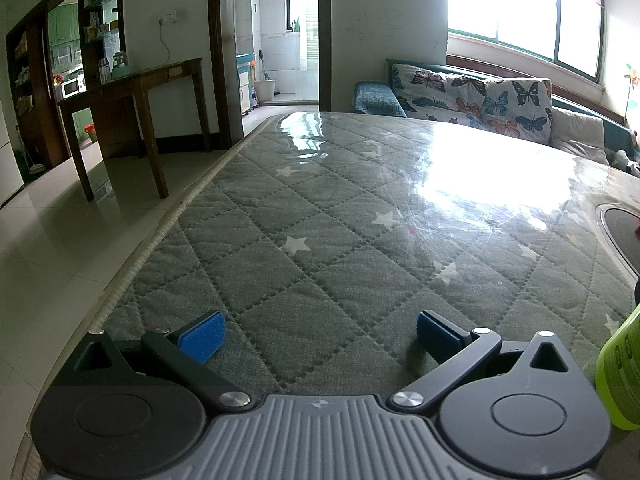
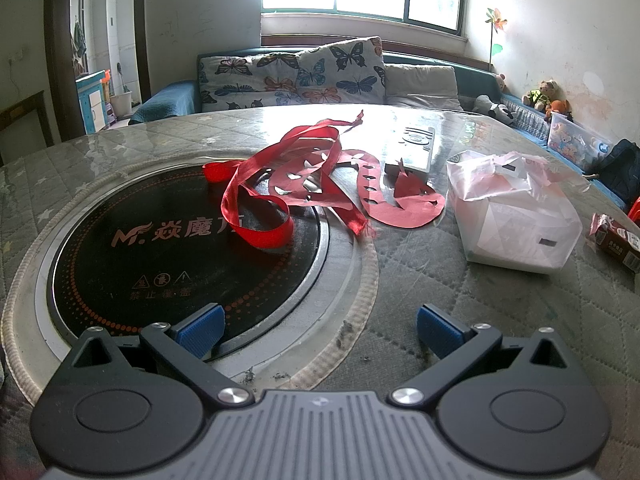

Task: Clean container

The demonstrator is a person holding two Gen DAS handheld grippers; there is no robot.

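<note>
My left gripper [image 1: 320,334] is open and empty, low over the quilted grey star-pattern table cover [image 1: 320,216]. A lime green container [image 1: 620,372] stands at the right edge of the left wrist view, just right of my right finger. My right gripper [image 2: 318,330] is open and empty over the near rim of a round black induction cooktop [image 2: 168,248] set in the table. Red ribbon [image 2: 264,200] and red cut paper [image 2: 400,200] lie across the cooktop's far side. No other container shows in the right wrist view.
A white box in a pink plastic bag [image 2: 516,220] sits right of the cooktop, a remote control [image 2: 414,148] behind the ribbon, a small red-brown carton [image 2: 616,240] at far right. Crumbs lie on the cover near my right gripper. A sofa [image 2: 320,76] runs behind the table; a wooden side table [image 1: 136,96] stands on the left.
</note>
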